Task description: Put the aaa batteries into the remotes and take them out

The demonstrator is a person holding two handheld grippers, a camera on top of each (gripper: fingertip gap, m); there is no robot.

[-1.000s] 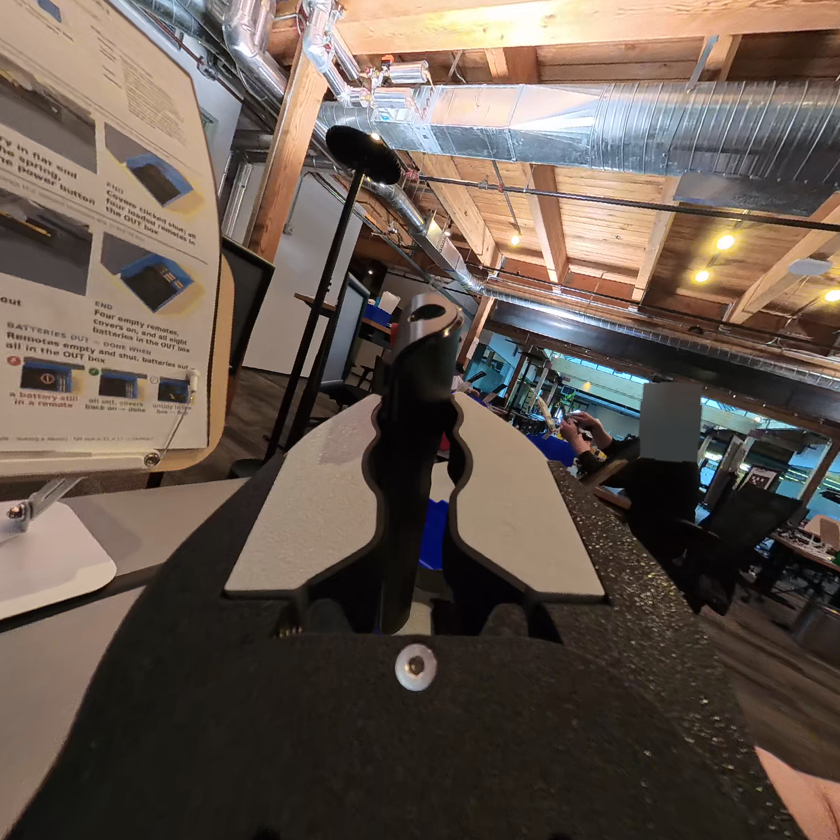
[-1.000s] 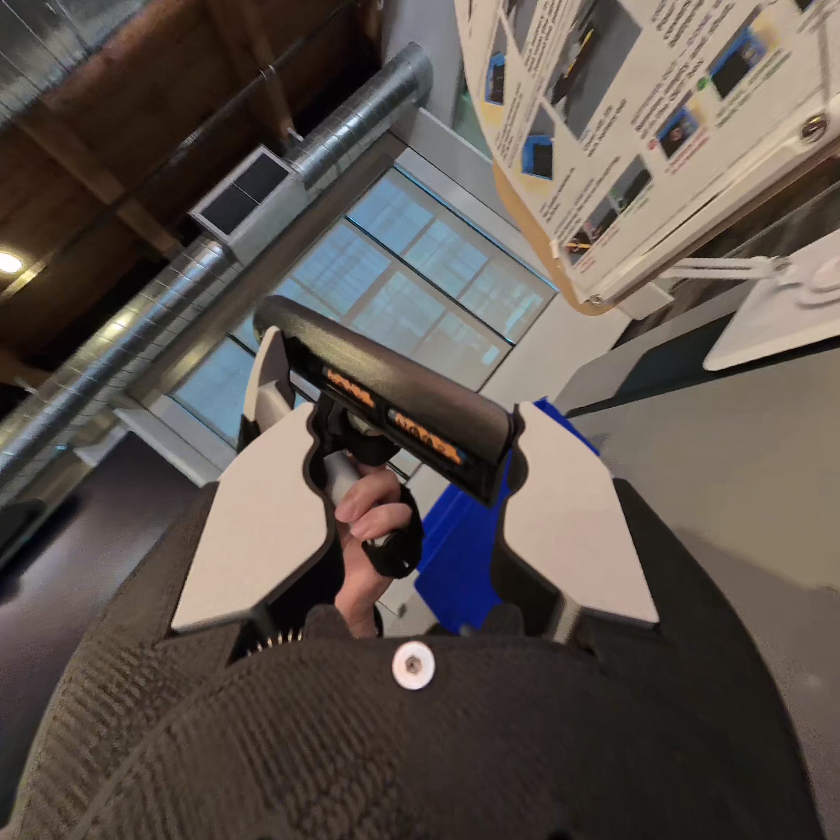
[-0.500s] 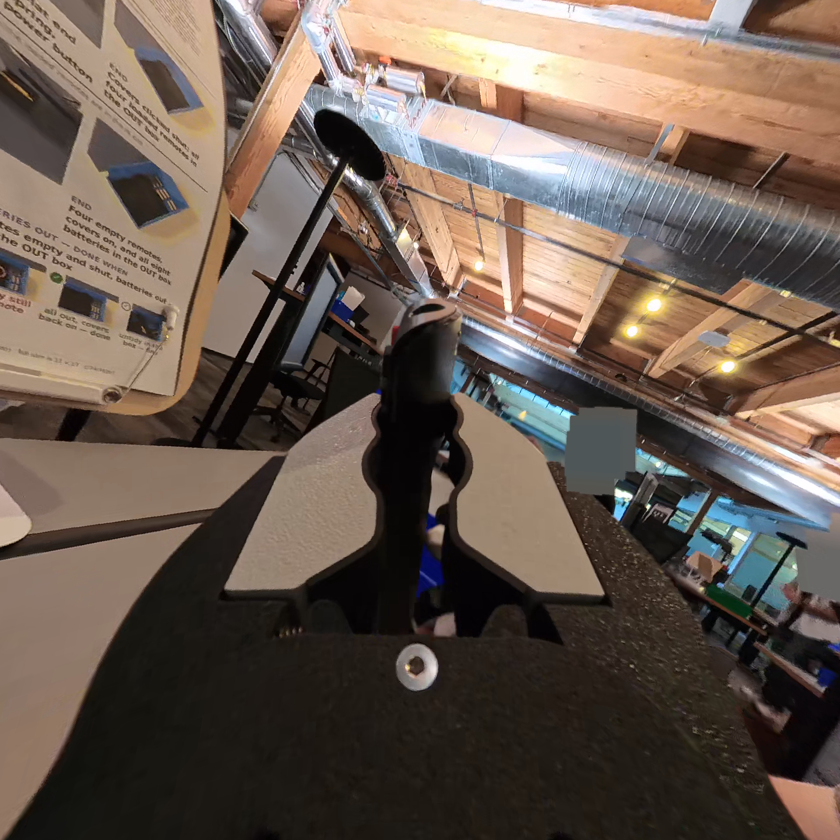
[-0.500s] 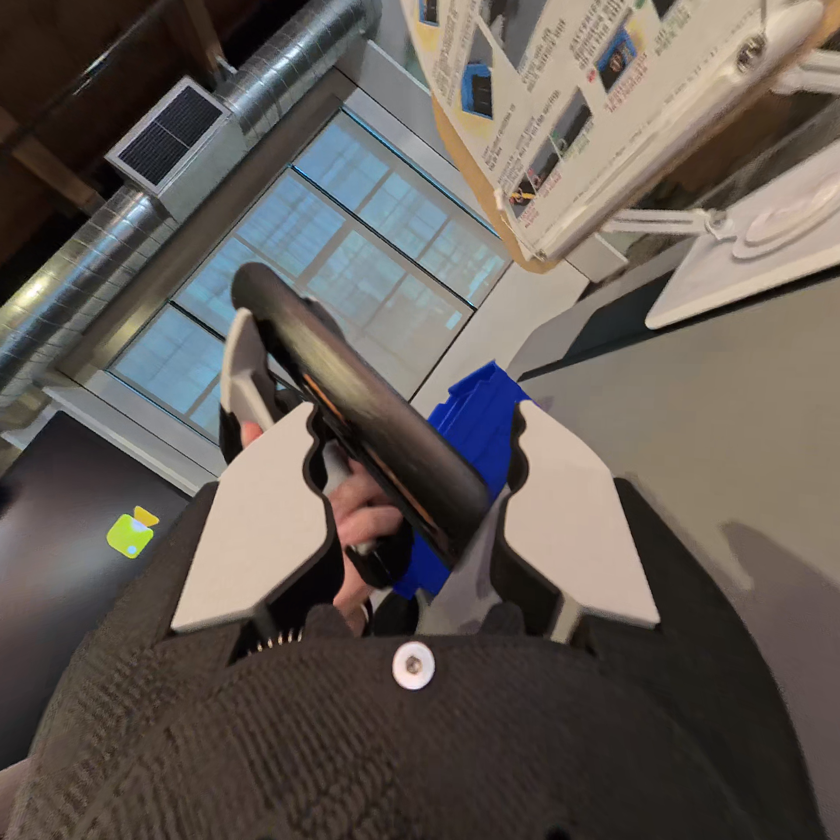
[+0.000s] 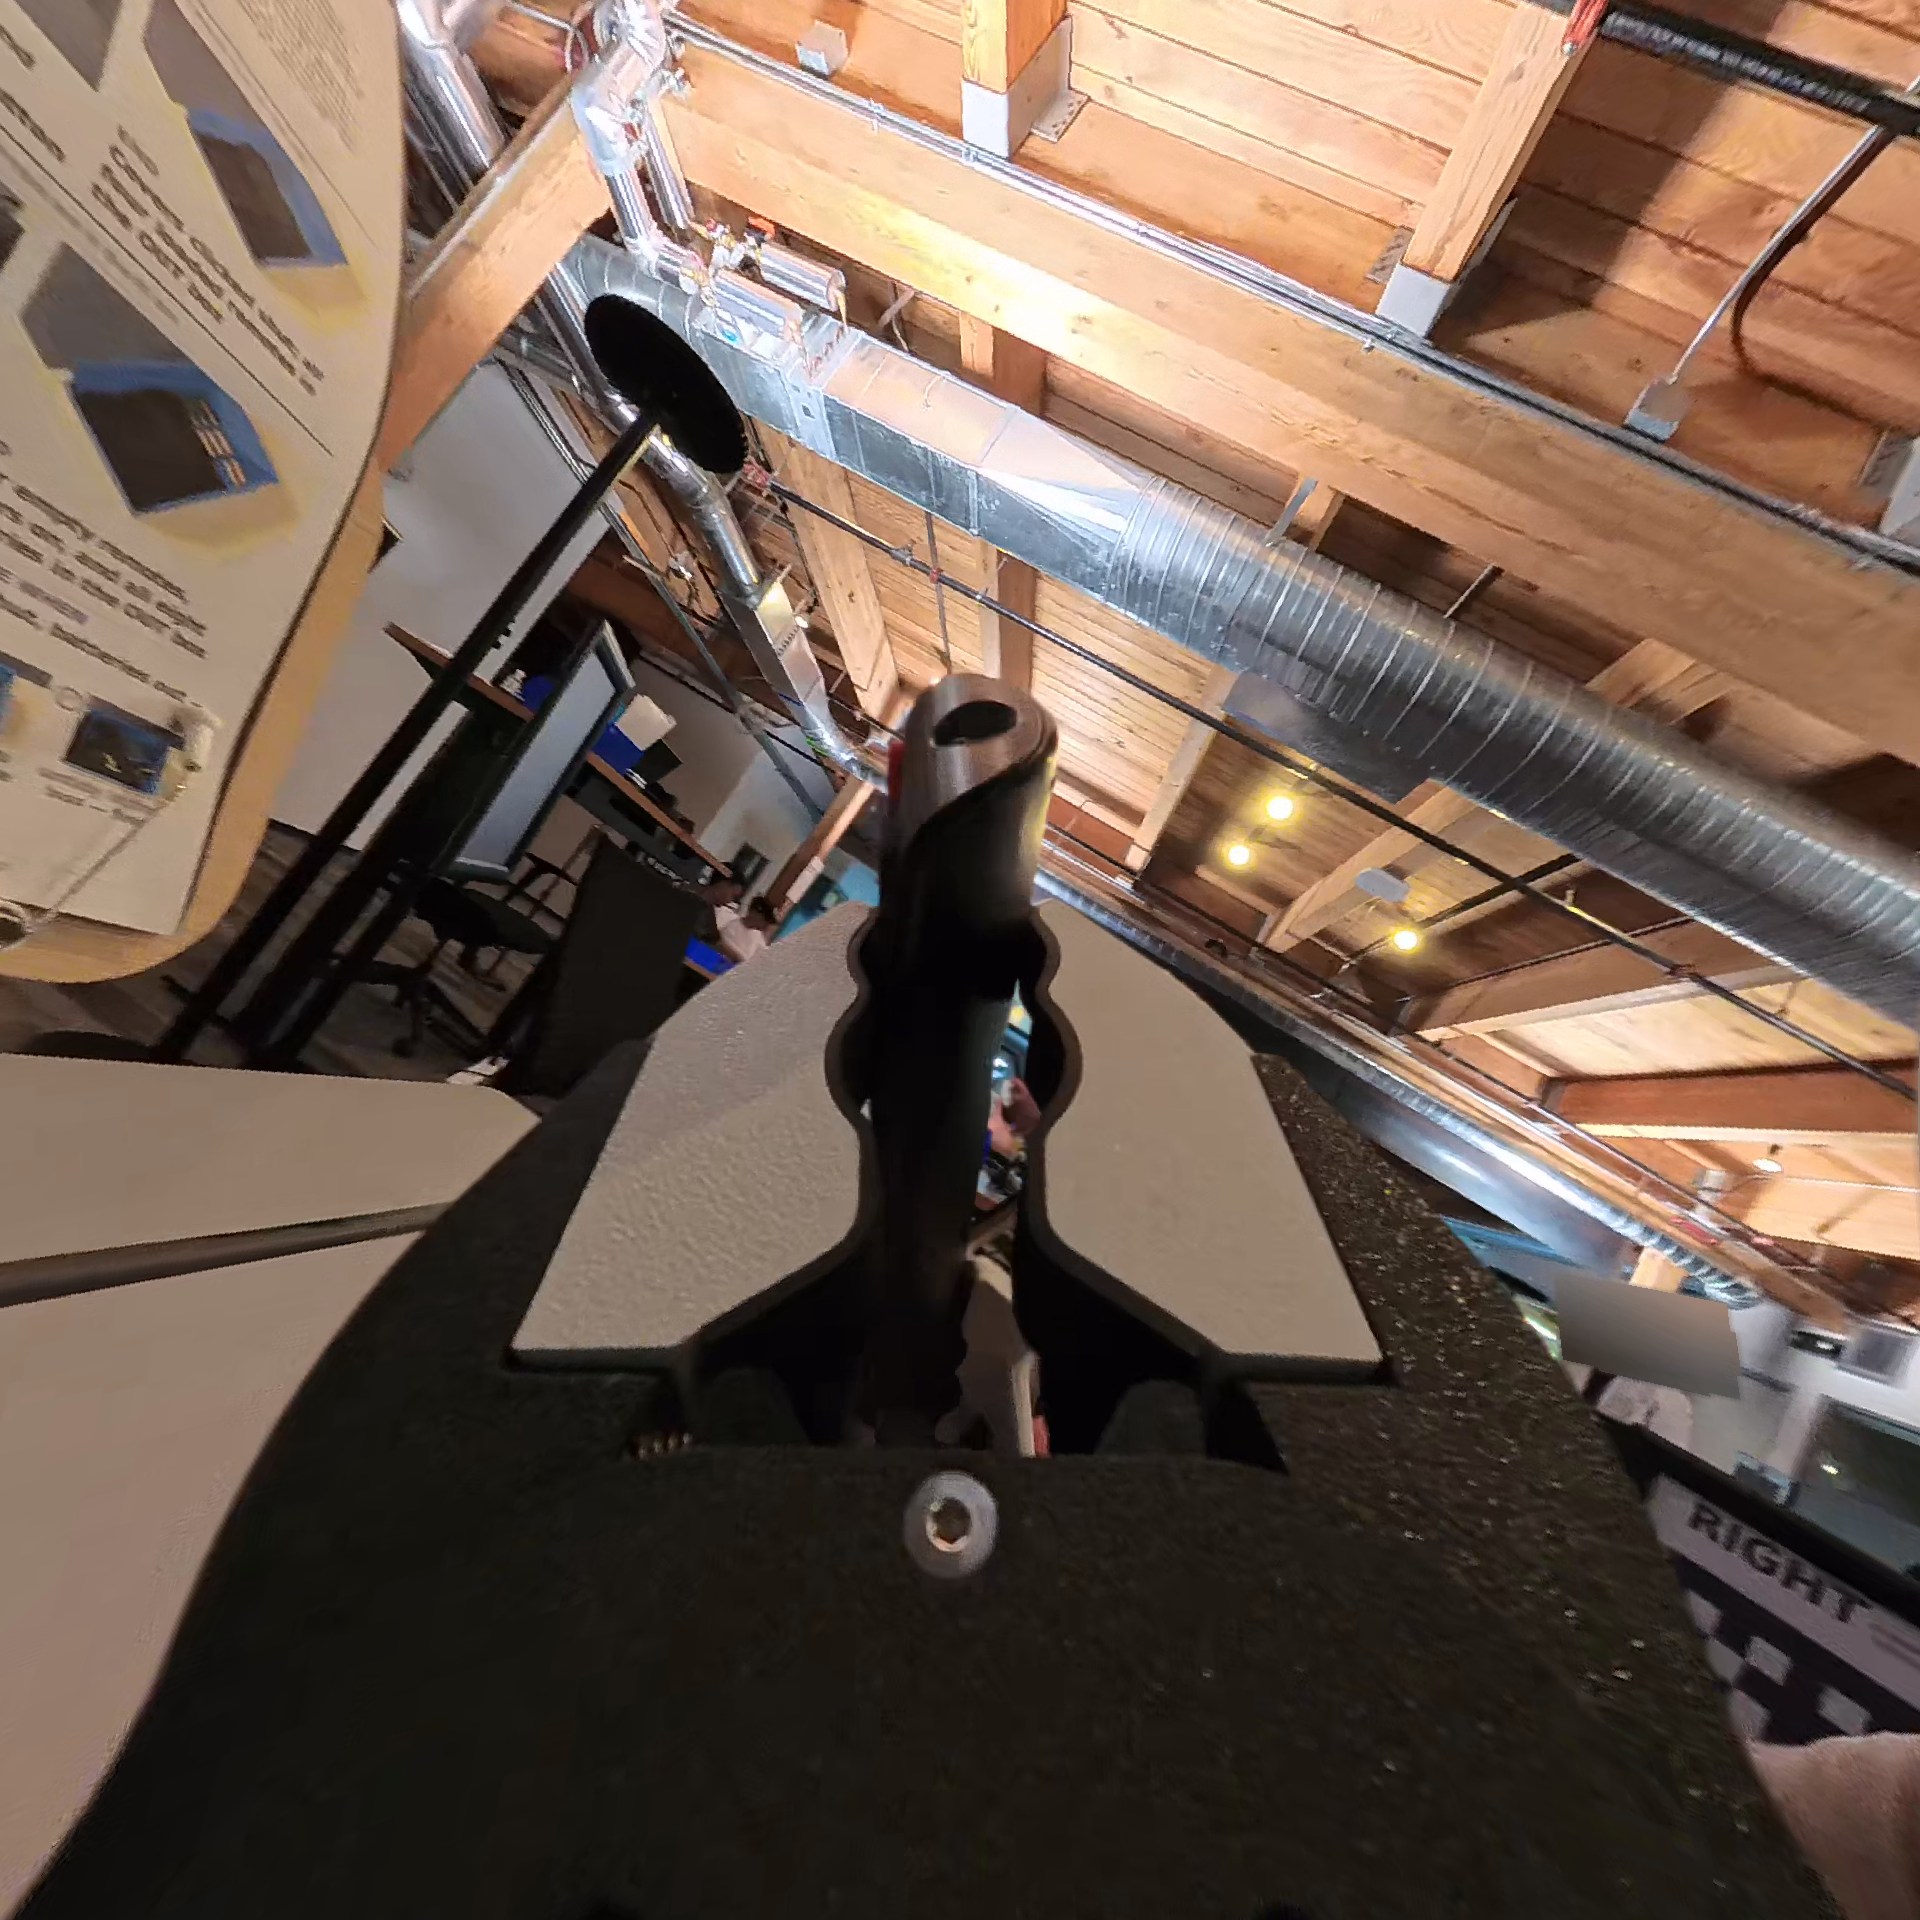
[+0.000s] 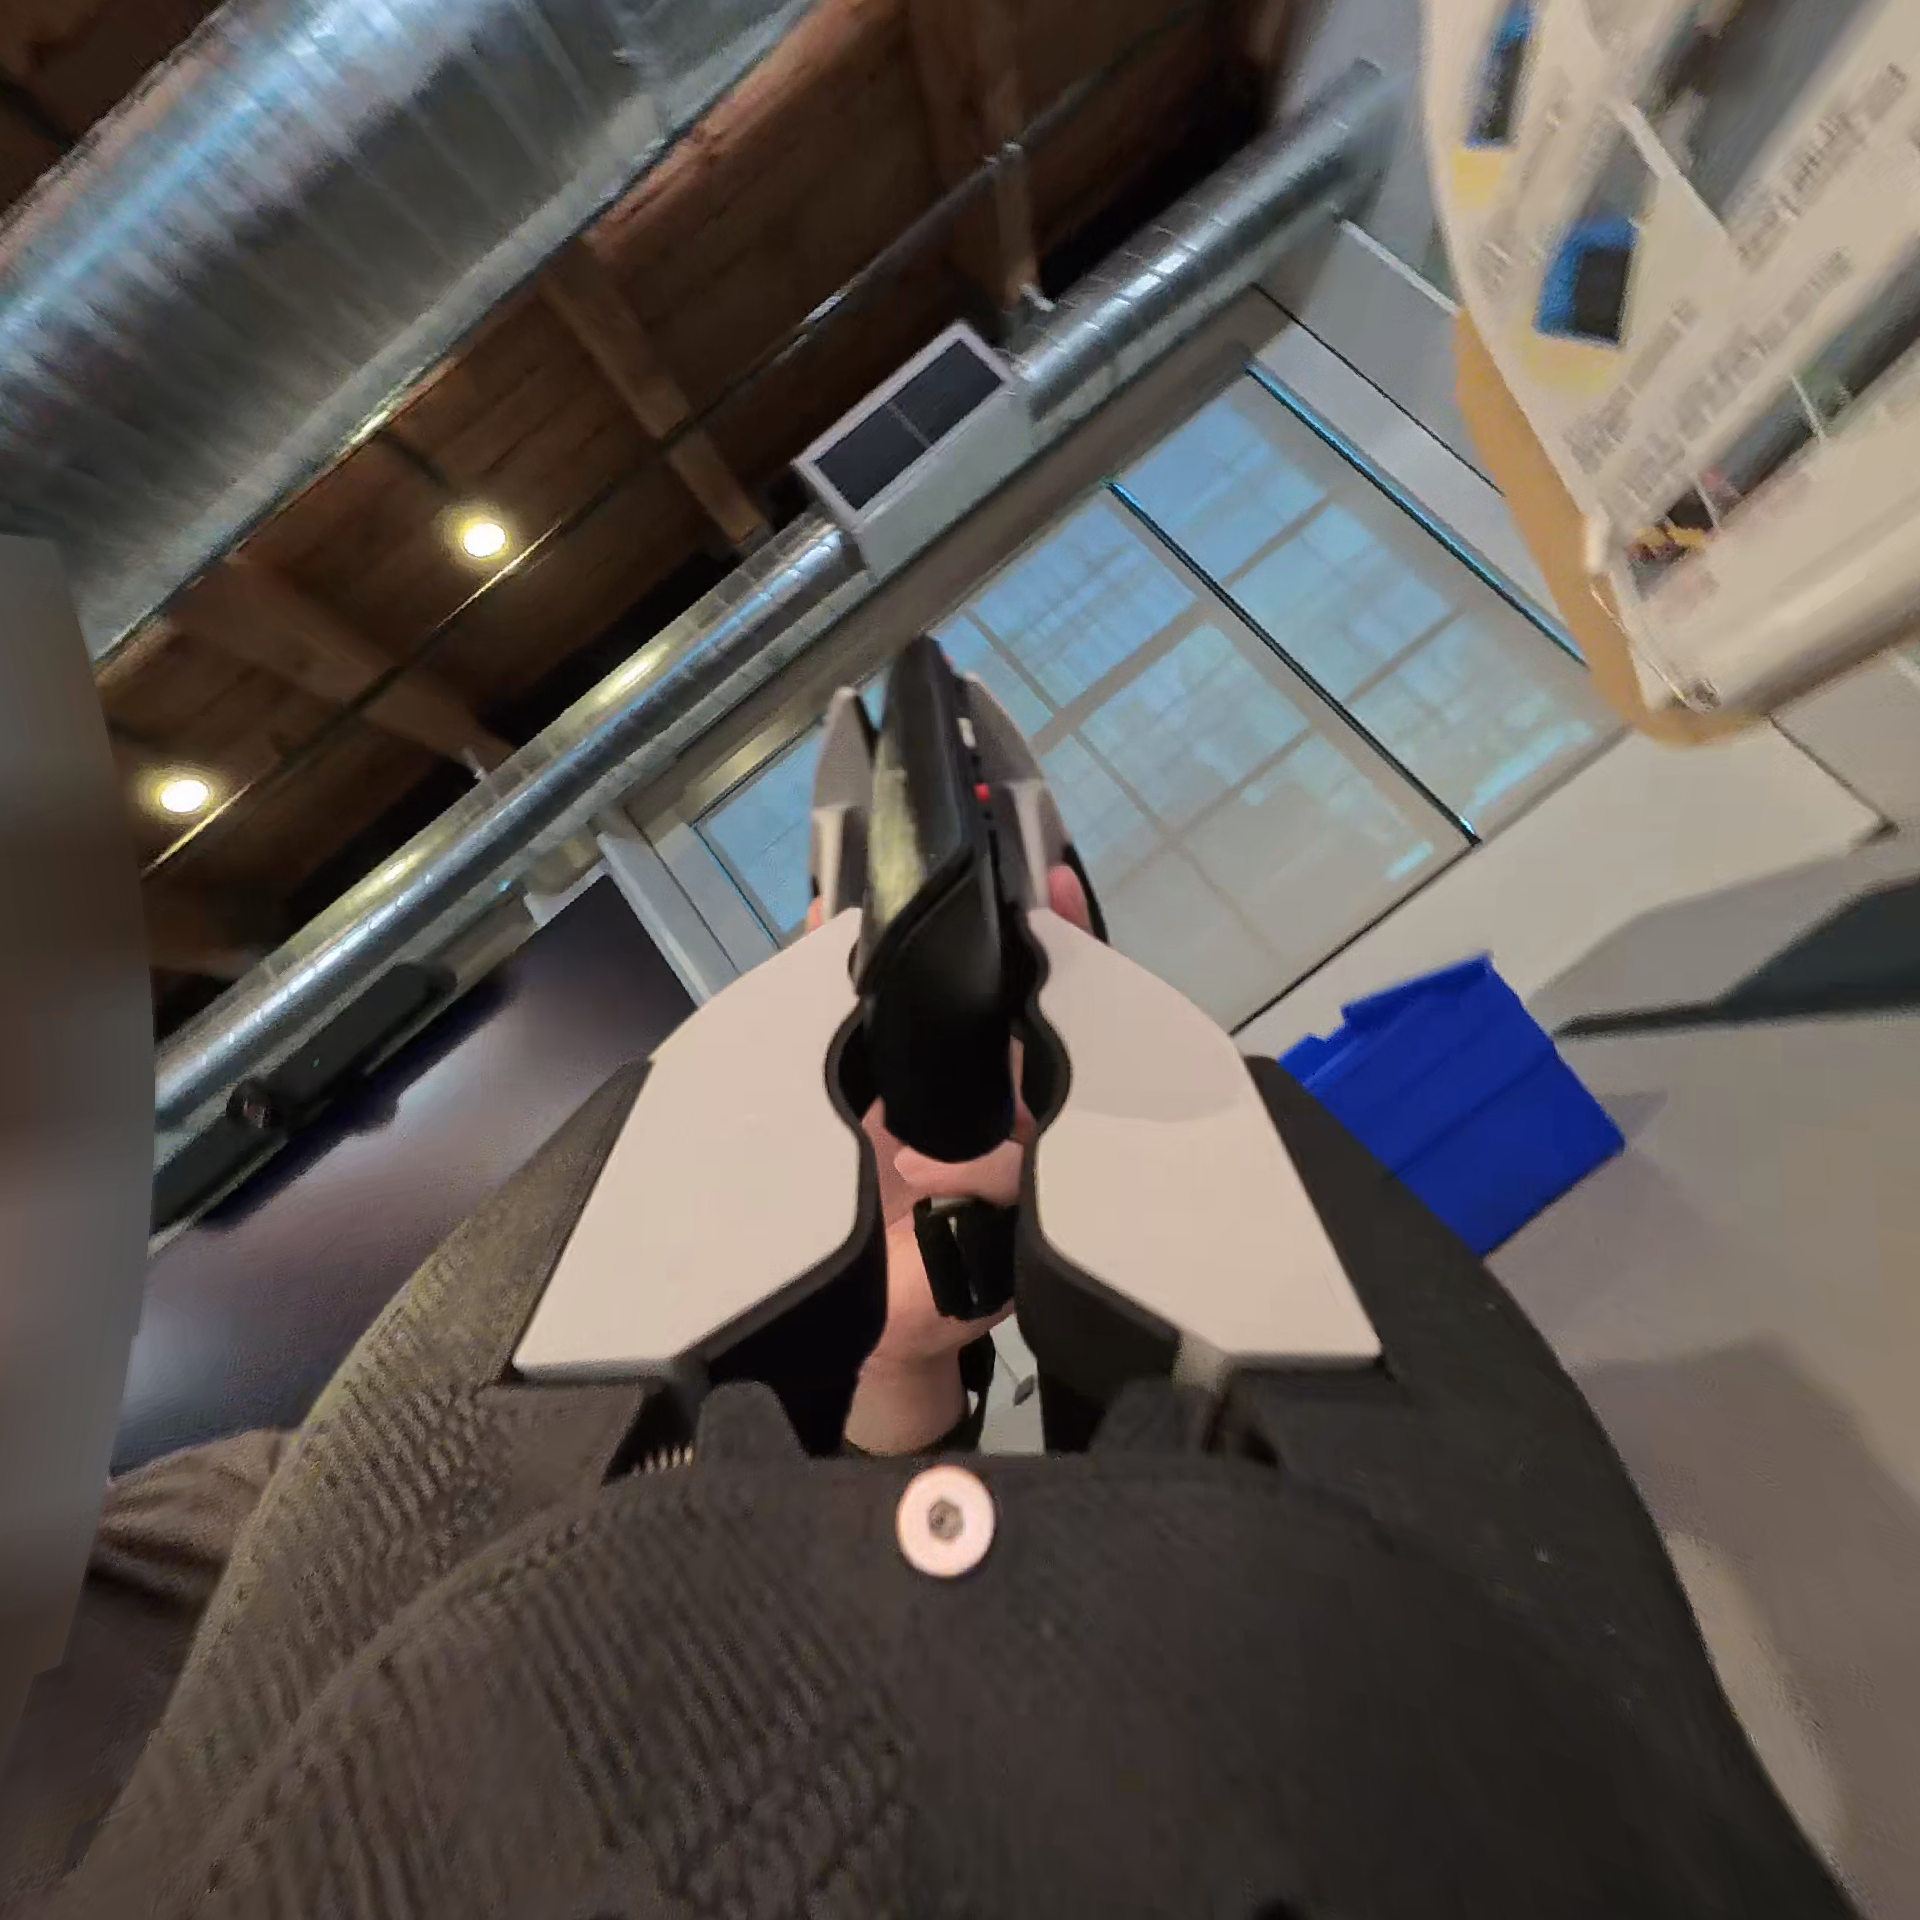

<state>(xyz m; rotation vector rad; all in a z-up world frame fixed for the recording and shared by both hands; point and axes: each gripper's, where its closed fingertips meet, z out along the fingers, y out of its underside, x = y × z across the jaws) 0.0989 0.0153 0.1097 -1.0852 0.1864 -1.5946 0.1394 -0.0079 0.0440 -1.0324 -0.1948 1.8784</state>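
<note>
Gripping the black remote (image 5: 961, 935) edge-on, the left gripper (image 5: 948, 997) has both grey fingers (image 5: 727, 1122) pressed against its sides, the remote's rounded end pointing up toward the wooden ceiling (image 5: 1351, 312); the right gripper (image 6: 940, 987) is likewise clamped on the remote (image 6: 935, 914), seen from its narrow side; beyond it the left gripper's pale fingers (image 6: 844, 758) flank the far end, though motion blur makes contact there hard to judge; a blue bin (image 6: 1455, 1112) sits on the grey table (image 6: 1714, 1299) to the right.
</note>
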